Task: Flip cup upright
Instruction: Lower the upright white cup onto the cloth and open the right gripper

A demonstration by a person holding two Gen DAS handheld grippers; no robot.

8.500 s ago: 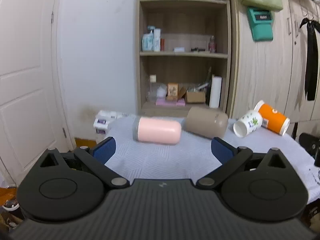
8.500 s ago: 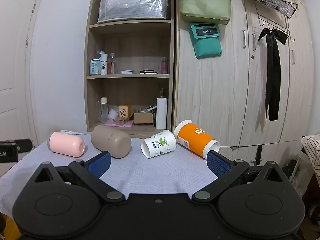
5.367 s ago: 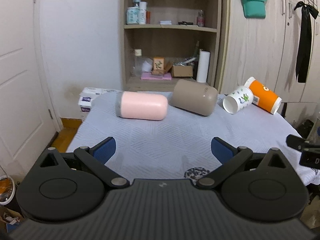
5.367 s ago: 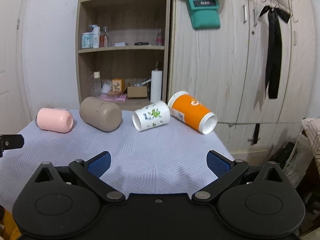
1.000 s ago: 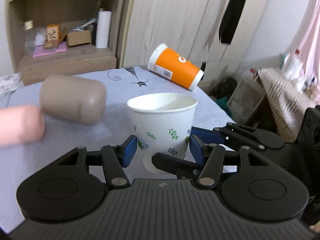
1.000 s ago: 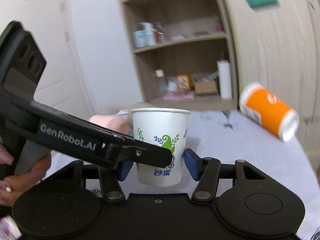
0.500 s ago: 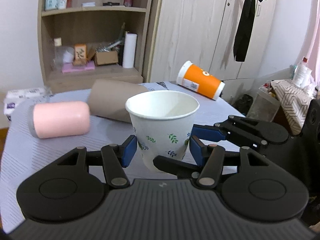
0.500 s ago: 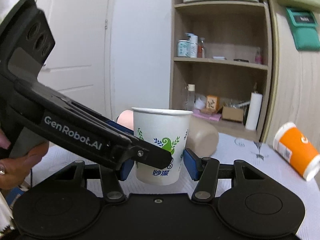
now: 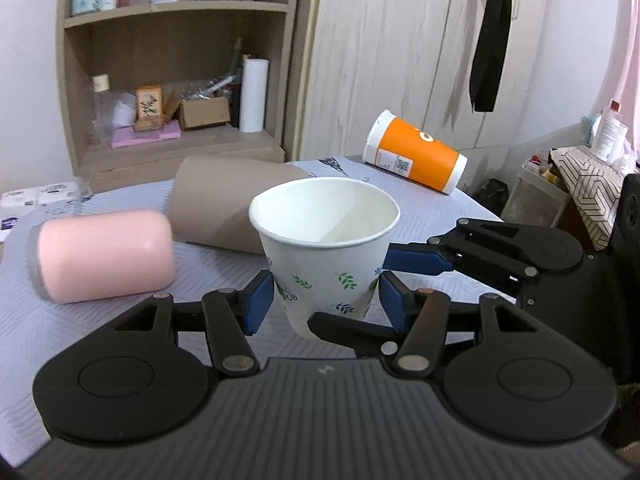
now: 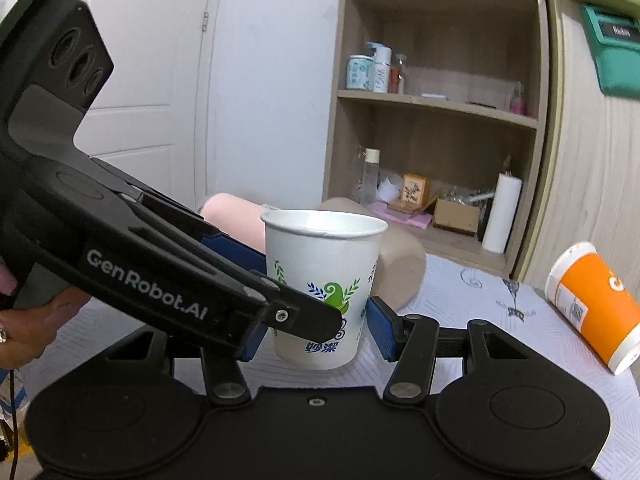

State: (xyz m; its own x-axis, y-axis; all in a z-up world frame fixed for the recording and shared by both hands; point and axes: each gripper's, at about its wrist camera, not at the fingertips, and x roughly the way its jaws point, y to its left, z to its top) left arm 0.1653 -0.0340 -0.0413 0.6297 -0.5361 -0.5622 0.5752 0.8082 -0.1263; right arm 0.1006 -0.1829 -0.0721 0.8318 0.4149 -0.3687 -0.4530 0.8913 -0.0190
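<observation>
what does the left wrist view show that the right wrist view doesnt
Only the left wrist view looks down into the white paper cup, showing it empty, shows the pink cup whole on its side, and the black ribbon on the cupboard.

Only the right wrist view shows the white door, the cup's green print, and the person's hand.

Both show the cup upright between the left gripper and the right gripper, the brown cup and the orange cup lying on the table.

White leaf-printed paper cup (image 9: 325,248) stands upright, mouth up.
</observation>
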